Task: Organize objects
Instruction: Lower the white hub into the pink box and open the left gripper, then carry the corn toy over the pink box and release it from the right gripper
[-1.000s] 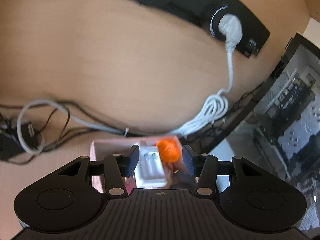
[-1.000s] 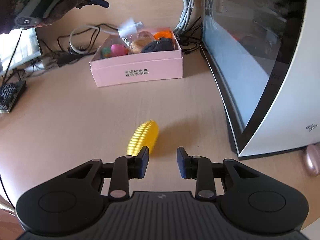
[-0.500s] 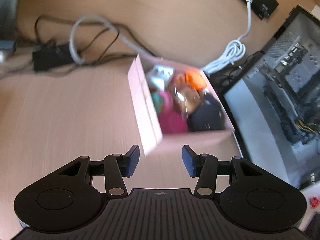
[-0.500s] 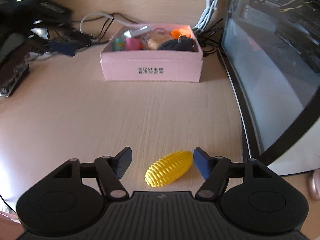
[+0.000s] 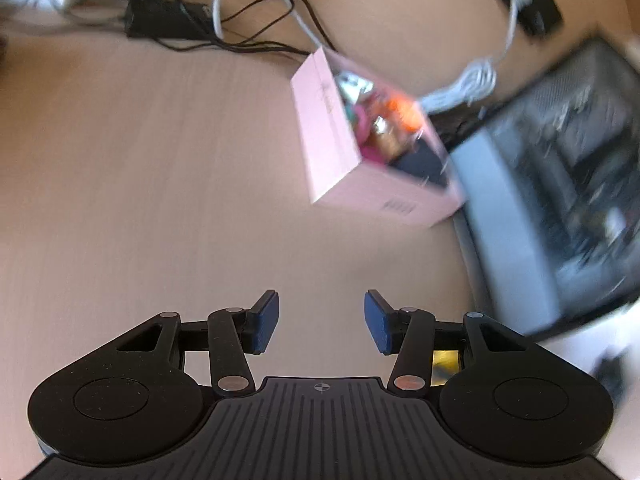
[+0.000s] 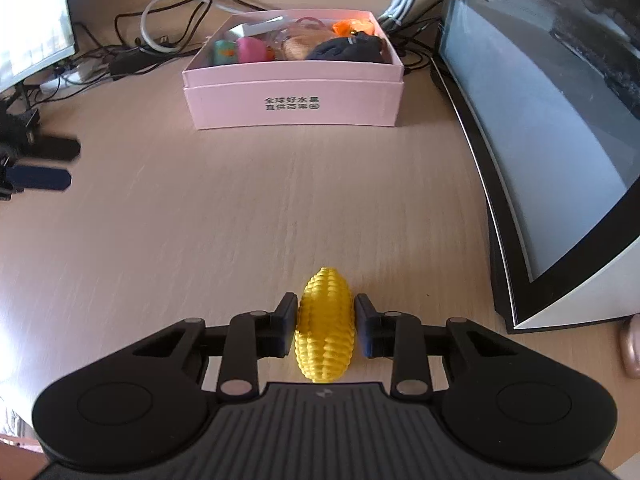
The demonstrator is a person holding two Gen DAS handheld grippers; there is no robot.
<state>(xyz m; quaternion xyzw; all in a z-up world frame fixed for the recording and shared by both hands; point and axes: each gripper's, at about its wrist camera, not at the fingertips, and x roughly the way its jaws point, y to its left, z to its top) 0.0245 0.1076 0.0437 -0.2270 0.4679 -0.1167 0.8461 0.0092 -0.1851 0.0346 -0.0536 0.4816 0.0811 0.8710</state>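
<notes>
My right gripper (image 6: 325, 312) is shut on a yellow toy corn cob (image 6: 325, 344), its pads pressing on both sides, low over the wooden table. Straight ahead stands the open pink box (image 6: 294, 102), which holds several small items: a black cloth, an orange piece, pink and teal toys. My left gripper (image 5: 320, 316) hangs open over bare tabletop with nothing between its fingers. From there the pink box (image 5: 332, 140) lies ahead to the right, blurred. In the right wrist view, the left gripper (image 6: 36, 164) shows at the left edge.
A glass-sided computer case (image 6: 540, 160) walls off the right side. Tangled cables (image 6: 160, 40) and a black adapter (image 5: 160, 20) lie behind the box. A monitor (image 6: 32, 20) stands at the far left. A pinkish object (image 6: 632, 344) sits by the case's foot.
My left gripper has drawn back from above the box, down to the open table. My right gripper opened around the corn, then closed on it; the cob now points lengthwise.
</notes>
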